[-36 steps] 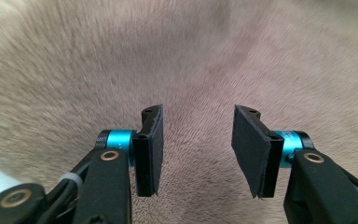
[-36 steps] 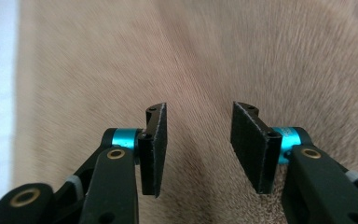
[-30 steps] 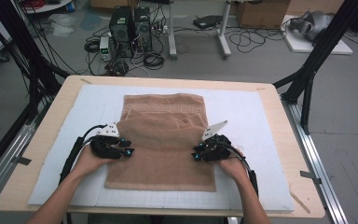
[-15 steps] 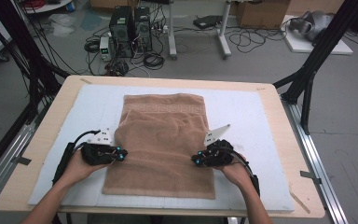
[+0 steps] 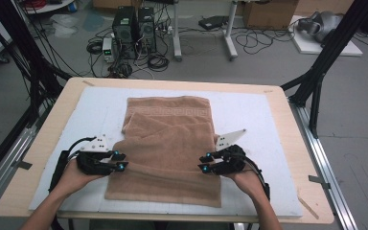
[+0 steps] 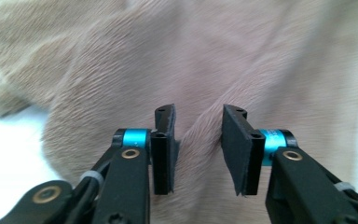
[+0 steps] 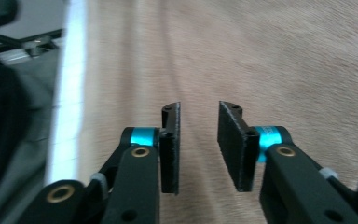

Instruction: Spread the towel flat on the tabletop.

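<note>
white table mat (image 5: 254, 115) under a rumpled brown towel (image 5: 167, 143), left tool (image 5: 119, 161) and right tool (image 5: 204, 163) both just spread, gripping nothing

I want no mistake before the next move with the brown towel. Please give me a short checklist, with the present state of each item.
1. Left gripper released: ok; its jaws have just been opening, a raised towel ridge stands between the pads without being pressed.
2. Right gripper released: ok; jaws just opened, gap free above the cloth.
3. Brown towel lies on the white mat: ok.
4. Towel flat: not ok; its middle is bunched into a fold.
5. Both grippers at opposite side edges of the towel: ok.
6. Towel edges straight: cannot tell.
</note>
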Available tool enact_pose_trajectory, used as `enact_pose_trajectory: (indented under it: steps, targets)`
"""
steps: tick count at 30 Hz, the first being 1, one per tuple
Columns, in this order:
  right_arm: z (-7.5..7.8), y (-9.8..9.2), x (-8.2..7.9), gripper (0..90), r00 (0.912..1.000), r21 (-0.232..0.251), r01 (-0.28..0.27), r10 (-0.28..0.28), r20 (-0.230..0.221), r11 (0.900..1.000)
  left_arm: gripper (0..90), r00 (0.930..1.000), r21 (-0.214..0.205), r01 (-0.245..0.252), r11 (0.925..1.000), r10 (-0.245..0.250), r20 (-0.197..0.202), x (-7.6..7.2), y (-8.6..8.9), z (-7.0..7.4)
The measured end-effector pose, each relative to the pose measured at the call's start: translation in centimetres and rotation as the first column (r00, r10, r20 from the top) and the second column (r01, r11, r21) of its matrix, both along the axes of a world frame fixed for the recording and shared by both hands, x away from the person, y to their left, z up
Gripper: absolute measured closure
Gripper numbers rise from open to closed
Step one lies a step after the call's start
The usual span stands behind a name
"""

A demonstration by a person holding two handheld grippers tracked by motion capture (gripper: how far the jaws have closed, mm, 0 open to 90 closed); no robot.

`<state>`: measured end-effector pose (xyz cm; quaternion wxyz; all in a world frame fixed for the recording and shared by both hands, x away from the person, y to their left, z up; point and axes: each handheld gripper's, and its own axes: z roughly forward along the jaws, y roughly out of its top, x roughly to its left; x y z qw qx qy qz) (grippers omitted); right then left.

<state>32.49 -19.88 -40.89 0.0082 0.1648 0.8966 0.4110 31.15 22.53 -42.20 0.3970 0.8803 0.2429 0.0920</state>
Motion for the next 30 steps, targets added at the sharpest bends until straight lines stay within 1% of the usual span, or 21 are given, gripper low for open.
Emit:
enact_pose_trajectory:
  steps: [2,3,4,5,6,7,8,10,11,12,13,15,16,17,18,20,22,24,26,28,30]
  targets:
    - [-0.9,0.6,0.8,60.8,0.9998,-0.052,0.011,-0.012,-0.016,0.9986,59.6,0.9995,0.054,-0.012,0.9984,0.014,-0.029,0.8,-0.5,-0.9]
    - [-1.4,0.8,1.2,60.2,0.9995,-0.09,0.024,-0.026,-0.017,0.9957,59.8,0.9983,0.04,-0.011,0.9991,0.013,-0.057,1.1,-0.7,-1.3]
    - [-2.1,1.3,1.5,60.3,0.9986,-0.124,0.03,-0.035,-0.039,0.9918,64.7,0.9977,0.022,-0.002,0.9998,0.004,-0.067,1.2,-0.7,-1.3]
    - [-2.5,1.5,1.7,63.4,0.9986,-0.143,0.025,-0.032,-0.042,0.9894,73.0,0.9976,0.015,0.007,0.9999,-0.006,-0.069,1.3,-0.9,-1.3]
    - [-2.6,1.6,1.8,69.5,0.9993,-0.133,0.028,-0.031,-0.022,0.9907,77.7,0.9975,0.016,0.01,0.9998,-0.009,-0.071,1.2,-1.0,-1.3]
    - [-2.6,1.5,2.0,77.3,0.9992,-0.135,0.031,-0.034,-0.018,0.9903,80.7,0.998,0.021,0.014,0.9997,-0.013,-0.062,1.2,-1.2,-1.2]
    - [-2.6,1.5,2.2,83.6,0.9991,-0.123,0.011,-0.016,-0.038,0.9923,81.8,0.9981,0.019,0.011,0.9998,-0.01,-0.06,1.3,-1.2,-1.1]
    - [-2.6,1.4,2.4,85.5,0.9994,-0.125,0.009,-0.013,-0.031,0.9921,82.5,0.9985,0.016,-0.005,0.9999,0.005,-0.054,1.5,-1.2,-1.0]
    - [-2.4,1.4,2.4,85.8,0.9996,-0.134,0.028,-0.029,-0.005,0.9906,82.4,0.999,0.013,-0.017,0.9998,0.018,-0.041,1.6,-1.3,-1.0]
    - [-2.2,1.1,2.5,85.9,0.9982,-0.127,0.06,-0.058,0.017,0.9901,82.2,0.9991,0.004,-0.025,0.9997,0.025,-0.036,1.7,-1.4,-0.9]
    - [-1.9,0.8,2.6,85.9,0.9954,-0.118,0.092,-0.087,0.04,0.9887,80.5,0.9992,-0.013,-0.027,0.9996,0.026,-0.03,1.8,-1.4,-0.8]
    - [-1.6,0.2,2.8,85.8,0.9869,-0.115,0.147,-0.138,0.082,0.9824,69.6,0.9987,-0.065,-0.033,0.9973,0.031,-0.04,1.9,-1.3,-0.5]
    - [-1.5,-0.2,3.0,85.8,0.982,-0.106,0.174,-0.165,0.092,0.979,68.0,0.9989,-0.086,-0.023,0.996,0.019,-0.044,2.1,-1.1,-0.2]
    - [-1.6,-0.5,3.2,85.5,0.9778,-0.096,0.199,-0.191,0.087,0.9753,66.5,0.999,-0.11,-0.025,0.9937,0.02,-0.04,2.2,-0.9,0.2]
    - [-1.7,-0.8,3.4,85.0,0.9775,-0.093,0.202,-0.195,0.08,0.975,65.8,0.9988,-0.132,-0.04,0.9904,0.036,-0.032,2.2,-0.7,0.5]
    - [-1.8,-1.0,3.5,83.7,0.976,-0.092,0.21,-0.204,0.077,0.9732,66.1,0.998,-0.149,-0.058,0.9871,0.054,-0.032,2.5,-0.3,0.9]
    - [-1.6,-1.0,3.4,83.6,0.9746,-0.085,0.212,-0.204,0.093,0.9736,66.8,0.9964,-0.144,-0.082,0.9861,0.078,-0.031,2.9,0.0,1.1]
    - [-1.3,-1.2,3.2,82.2,0.9726,-0.07,0.218,-0.21,0.099,0.9735,68.8,0.996,-0.123,-0.082,0.989,0.077,-0.045,3.1,-0.1,0.8]
    - [-0.6,-1.5,2.7,81.1,0.9746,-0.031,0.201,-0.196,0.108,0.9791,69.8,0.9957,-0.109,-0.076,0.9911,0.07,-0.061,3.3,-0.4,0.4]
    - [-0.3,-1.4,2.2,77.8,0.9827,-0.006,0.157,-0.155,0.101,0.9876,71.1,0.996,-0.049,-0.072,0.9962,0.069,-0.056,3.4,-1.0,0.0]
    - [-0.3,-0.9,1.6,76.3,0.9908,-0.02,0.104,-0.102,0.089,0.9944,69.6,0.9968,0.015,-0.047,0.9988,0.048,-0.064,3.4,-1.7,-0.7]
